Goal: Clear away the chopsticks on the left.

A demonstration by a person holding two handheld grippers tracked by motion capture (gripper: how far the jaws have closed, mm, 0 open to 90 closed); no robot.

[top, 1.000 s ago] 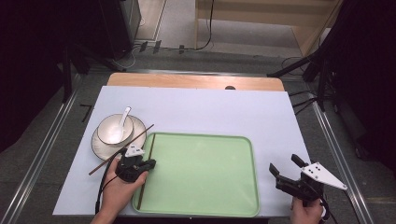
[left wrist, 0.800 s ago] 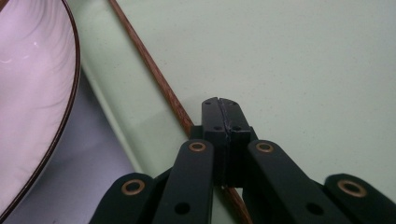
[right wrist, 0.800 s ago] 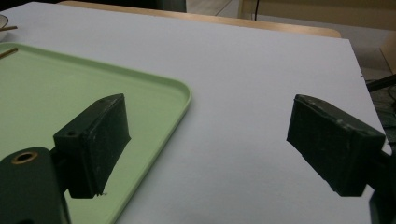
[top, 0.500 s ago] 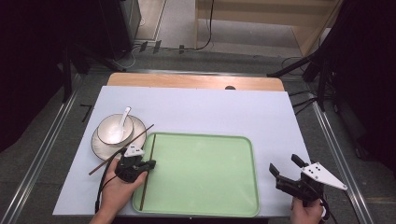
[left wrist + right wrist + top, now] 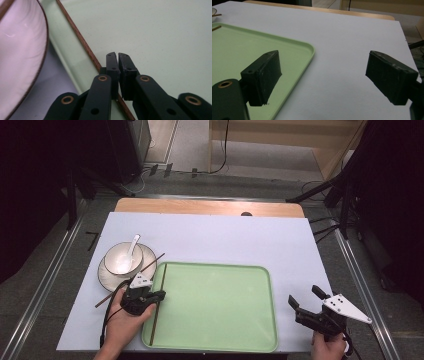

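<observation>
Count: two chopsticks, one tray (image 5: 220, 305), one bowl (image 5: 120, 259) with one spoon (image 5: 133, 245) on one plate (image 5: 107, 276), two tools. One chopstick (image 5: 158, 305) lies in the tray along its left rim, long axis running near-to-far; the other (image 5: 150, 264) lies diagonally, resting on the plate rim with its low end on the table. Left tool (image 5: 159, 295) has jaws almost together right next to the tray chopstick, nothing between them; right tool (image 5: 306, 302) has jaws wide apart and empty, over the table right of the tray.
</observation>
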